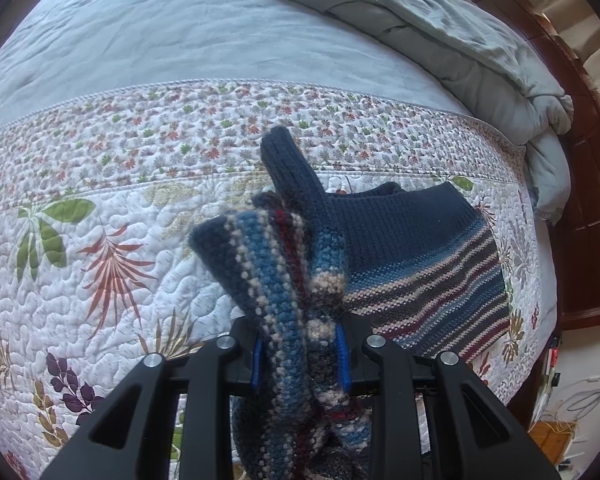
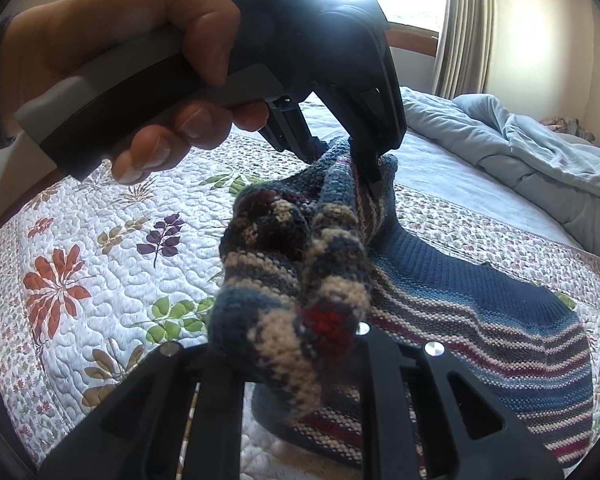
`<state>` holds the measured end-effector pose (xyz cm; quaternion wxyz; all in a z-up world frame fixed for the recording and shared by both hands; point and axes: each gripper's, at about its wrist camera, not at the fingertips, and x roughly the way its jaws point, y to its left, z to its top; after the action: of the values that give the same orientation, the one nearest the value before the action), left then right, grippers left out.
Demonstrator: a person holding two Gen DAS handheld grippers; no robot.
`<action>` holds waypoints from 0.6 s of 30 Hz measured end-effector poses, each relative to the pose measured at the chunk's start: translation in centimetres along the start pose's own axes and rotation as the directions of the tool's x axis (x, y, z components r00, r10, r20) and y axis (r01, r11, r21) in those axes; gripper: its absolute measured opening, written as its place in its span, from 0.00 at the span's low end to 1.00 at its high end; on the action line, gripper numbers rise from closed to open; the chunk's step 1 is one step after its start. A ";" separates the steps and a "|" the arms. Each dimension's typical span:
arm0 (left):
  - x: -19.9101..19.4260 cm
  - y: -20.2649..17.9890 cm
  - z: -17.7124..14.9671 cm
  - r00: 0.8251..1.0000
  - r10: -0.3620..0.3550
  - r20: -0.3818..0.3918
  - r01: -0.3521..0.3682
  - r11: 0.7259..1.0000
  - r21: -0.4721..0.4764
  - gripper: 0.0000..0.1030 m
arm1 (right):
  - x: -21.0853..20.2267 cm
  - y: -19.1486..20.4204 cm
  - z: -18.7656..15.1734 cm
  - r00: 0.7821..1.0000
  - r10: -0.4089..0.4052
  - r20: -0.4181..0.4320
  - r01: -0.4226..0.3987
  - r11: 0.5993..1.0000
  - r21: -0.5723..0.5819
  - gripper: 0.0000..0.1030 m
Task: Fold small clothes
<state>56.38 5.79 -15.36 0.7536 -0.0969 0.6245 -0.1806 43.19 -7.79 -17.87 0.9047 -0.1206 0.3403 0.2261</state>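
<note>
A small knitted sweater (image 1: 428, 264) with a navy top and blue, cream and maroon stripes lies partly on the floral quilt (image 1: 100, 216). My left gripper (image 1: 300, 360) is shut on a bunched striped edge of it, lifted off the quilt; a navy sleeve (image 1: 288, 164) sticks up behind. My right gripper (image 2: 300, 344) is shut on another bunched striped edge of the sweater (image 2: 500, 340). The left gripper (image 2: 360, 160) shows in the right wrist view, held by a hand, pinching the same lifted fold a little beyond mine. The rest of the sweater drapes down onto the quilt to the right.
A rumpled pale blue comforter (image 1: 440, 28) lies at the back of the bed. A dark wooden bed frame (image 1: 588, 160) runs along the right. Cables and clutter (image 1: 560, 408) are on the floor. A curtained window (image 2: 460, 20) is behind the bed.
</note>
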 end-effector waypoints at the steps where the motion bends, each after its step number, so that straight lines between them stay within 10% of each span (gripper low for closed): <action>1: 0.0 -0.4 0.1 1.000 0.002 0.000 -0.002 1.000 0.004 0.26 | -0.2 -0.2 0.0 1.000 -0.001 0.002 0.001 1.000 0.004 0.12; 18: 0.8 -8.5 1.6 1.000 -0.008 0.004 0.008 0.997 0.074 0.26 | -4.8 -7.1 -2.1 0.998 -0.055 0.033 0.051 0.992 0.117 0.12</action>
<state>56.80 -2.43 -12.61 0.7574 -0.0720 0.6154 -0.2062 42.29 -16.32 -15.79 0.9218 -0.0726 0.3334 0.1840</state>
